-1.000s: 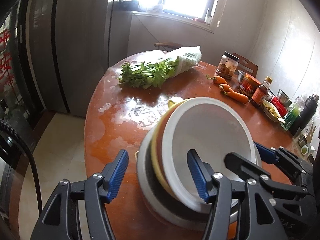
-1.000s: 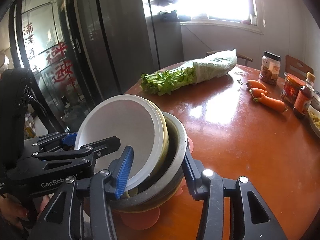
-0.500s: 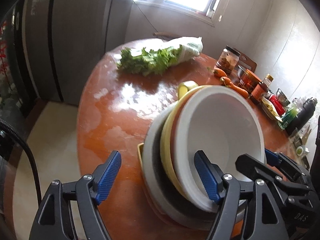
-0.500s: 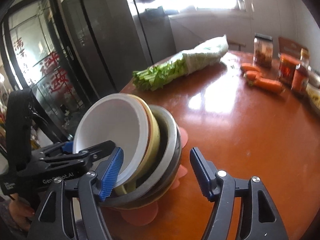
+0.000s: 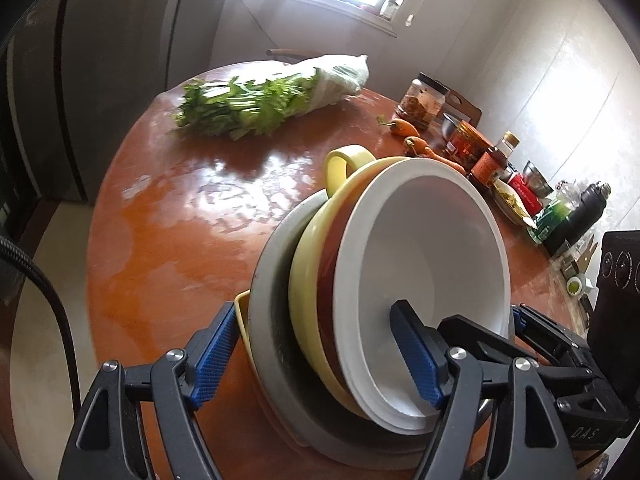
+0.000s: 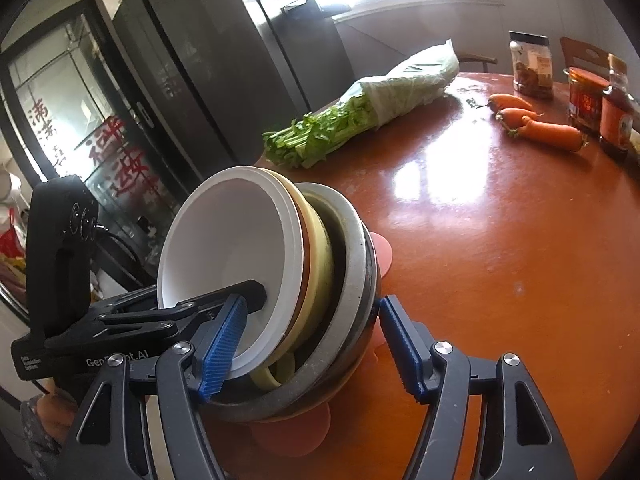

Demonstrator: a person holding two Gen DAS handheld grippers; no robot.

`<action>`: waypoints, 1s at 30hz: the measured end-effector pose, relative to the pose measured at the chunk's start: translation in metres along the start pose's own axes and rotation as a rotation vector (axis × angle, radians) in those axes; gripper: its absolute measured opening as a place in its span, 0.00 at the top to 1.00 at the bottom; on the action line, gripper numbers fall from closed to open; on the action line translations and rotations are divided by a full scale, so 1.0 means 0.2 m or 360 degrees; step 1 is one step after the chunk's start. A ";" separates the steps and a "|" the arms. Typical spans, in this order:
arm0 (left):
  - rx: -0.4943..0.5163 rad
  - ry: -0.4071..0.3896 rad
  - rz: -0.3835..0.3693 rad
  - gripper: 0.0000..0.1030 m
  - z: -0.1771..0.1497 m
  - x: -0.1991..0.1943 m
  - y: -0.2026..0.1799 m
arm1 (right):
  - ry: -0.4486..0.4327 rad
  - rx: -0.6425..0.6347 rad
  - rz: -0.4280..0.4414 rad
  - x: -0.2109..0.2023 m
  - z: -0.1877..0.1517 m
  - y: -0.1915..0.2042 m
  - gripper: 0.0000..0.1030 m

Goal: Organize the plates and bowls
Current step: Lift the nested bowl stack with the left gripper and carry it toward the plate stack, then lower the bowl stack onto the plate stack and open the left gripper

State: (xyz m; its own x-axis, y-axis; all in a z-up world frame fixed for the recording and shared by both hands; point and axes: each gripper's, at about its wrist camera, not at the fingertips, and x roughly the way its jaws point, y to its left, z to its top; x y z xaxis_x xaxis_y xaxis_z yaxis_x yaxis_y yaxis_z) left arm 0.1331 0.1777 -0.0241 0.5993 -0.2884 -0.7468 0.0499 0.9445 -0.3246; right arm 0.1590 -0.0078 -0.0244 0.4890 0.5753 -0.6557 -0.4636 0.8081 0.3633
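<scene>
Straddling the stack of bowls (image 5: pixel 380 300) at the table's (image 5: pixel 180 220) near edge, the left gripper (image 5: pixel 316 352) and right gripper (image 6: pixel 310 350) stand spread, seemingly releasing it so it settles.

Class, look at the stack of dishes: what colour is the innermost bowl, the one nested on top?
White: the smooth round innermost bowl is plain white, shown best in the left wrist view.

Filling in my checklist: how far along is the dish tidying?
Done: the white bowl, yellow bowl and grey bowl sit nested in one stack on the table. In hand: nothing; the left gripper and right gripper have just been opening, stack rims between their jaws, unpinched. Left: probably only withdrawing.
</scene>
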 end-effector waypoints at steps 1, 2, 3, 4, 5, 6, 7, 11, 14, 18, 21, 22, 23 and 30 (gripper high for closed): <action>0.0015 0.0002 0.0001 0.26 0.00 0.01 -0.03 | -0.0004 0.0001 -0.0002 -0.01 0.00 -0.02 0.32; 0.0027 0.0006 -0.0001 0.26 0.01 0.02 -0.05 | -0.0006 0.0005 -0.0009 -0.03 0.00 -0.05 0.32; 0.0043 0.0013 -0.0005 0.26 0.01 0.04 -0.08 | -0.0008 0.0004 -0.0016 -0.04 -0.01 -0.06 0.32; 0.0054 0.0019 -0.0010 0.26 0.02 0.05 -0.11 | -0.0012 0.0003 -0.0025 -0.06 -0.01 -0.08 0.32; 0.0065 0.0025 -0.0014 0.26 0.02 0.07 -0.15 | -0.0017 0.0006 -0.0034 -0.08 -0.01 -0.11 0.32; 0.0079 0.0030 -0.0017 0.26 0.03 0.08 -0.18 | -0.0024 0.0014 -0.0043 -0.10 -0.02 -0.14 0.32; 0.0095 0.0033 -0.0021 0.26 0.04 0.10 -0.22 | -0.0029 0.0021 -0.0049 -0.12 -0.02 -0.17 0.32; 0.0161 0.0049 -0.0033 0.26 0.04 0.17 -0.38 | -0.0060 0.0062 -0.0092 -0.22 -0.04 -0.31 0.33; 0.0203 0.0059 -0.0033 0.26 0.05 0.22 -0.49 | -0.0079 0.0088 -0.0116 -0.29 -0.05 -0.41 0.33; 0.0266 0.0061 -0.0016 0.26 0.05 0.27 -0.64 | -0.0099 0.0115 -0.0148 -0.38 -0.06 -0.53 0.35; 0.0280 0.0072 -0.0025 0.26 0.06 0.32 -0.74 | -0.0116 0.0130 -0.0181 -0.45 -0.06 -0.61 0.36; 0.0285 0.0071 -0.0028 0.26 0.06 0.33 -0.76 | -0.0120 0.0135 -0.0191 -0.46 -0.06 -0.63 0.36; 0.0293 0.0070 -0.0027 0.26 0.06 0.34 -0.79 | -0.0124 0.0141 -0.0198 -0.48 -0.07 -0.66 0.36; 0.0320 0.0010 0.0023 0.26 0.05 0.36 -0.90 | -0.0148 0.0154 -0.0225 -0.56 -0.07 -0.76 0.36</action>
State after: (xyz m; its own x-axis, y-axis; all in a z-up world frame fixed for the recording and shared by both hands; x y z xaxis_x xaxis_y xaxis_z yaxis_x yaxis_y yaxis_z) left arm 0.1765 -0.0110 -0.0140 0.5963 -0.2748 -0.7543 0.2003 0.9608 -0.1917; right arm 0.1646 -0.1960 -0.0155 0.6126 0.4606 -0.6423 -0.3144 0.8876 0.3366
